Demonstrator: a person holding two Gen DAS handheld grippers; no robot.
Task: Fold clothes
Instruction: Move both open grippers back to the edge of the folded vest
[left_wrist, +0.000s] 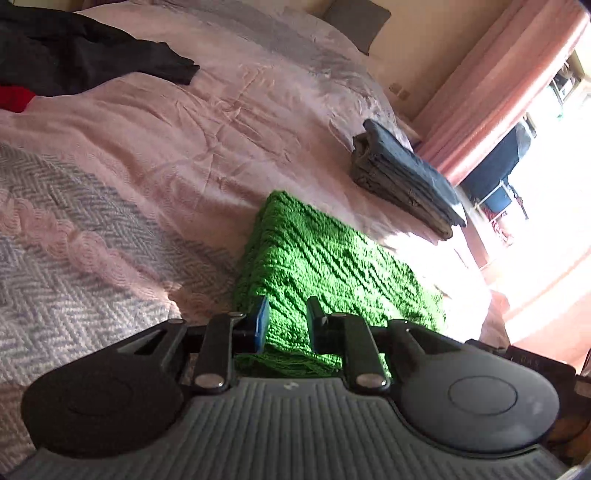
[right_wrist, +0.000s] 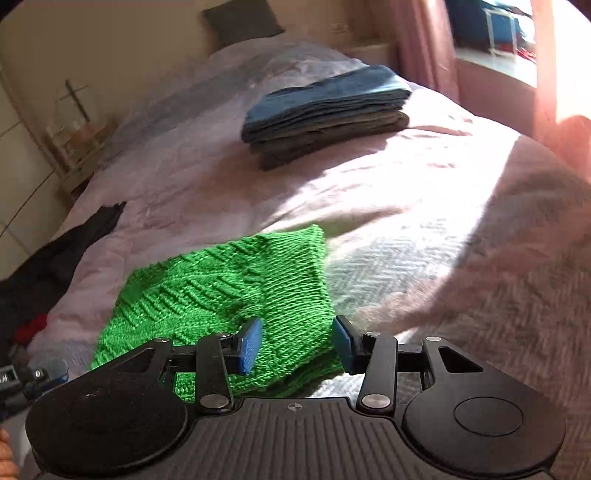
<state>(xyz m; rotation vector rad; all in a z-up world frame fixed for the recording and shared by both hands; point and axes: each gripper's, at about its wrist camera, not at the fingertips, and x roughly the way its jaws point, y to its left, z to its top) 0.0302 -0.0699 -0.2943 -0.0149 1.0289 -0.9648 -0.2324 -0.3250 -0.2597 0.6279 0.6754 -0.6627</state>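
A folded green knit garment (left_wrist: 332, 266) lies flat on the pink bed cover (left_wrist: 184, 129), half in sunlight. My left gripper (left_wrist: 287, 325) hovers over its near edge with the blue pads a narrow gap apart, and the knit shows below that gap, not pinched. In the right wrist view the same green knit (right_wrist: 221, 291) lies under my right gripper (right_wrist: 295, 345). Its pads stand well apart above the knit's near right corner and hold nothing. Further along the bed sits a neat stack of folded blue and grey clothes (left_wrist: 406, 181) (right_wrist: 325, 110).
A dark crumpled garment (left_wrist: 74, 51) (right_wrist: 55, 266) and something red (left_wrist: 14, 98) lie on the bed's far side. A grey herringbone throw (left_wrist: 55, 258) (right_wrist: 388, 258) covers the near end. A pink curtain (left_wrist: 498, 92) hangs beside the bed; a bedside table (right_wrist: 74, 147) stands by the wall.
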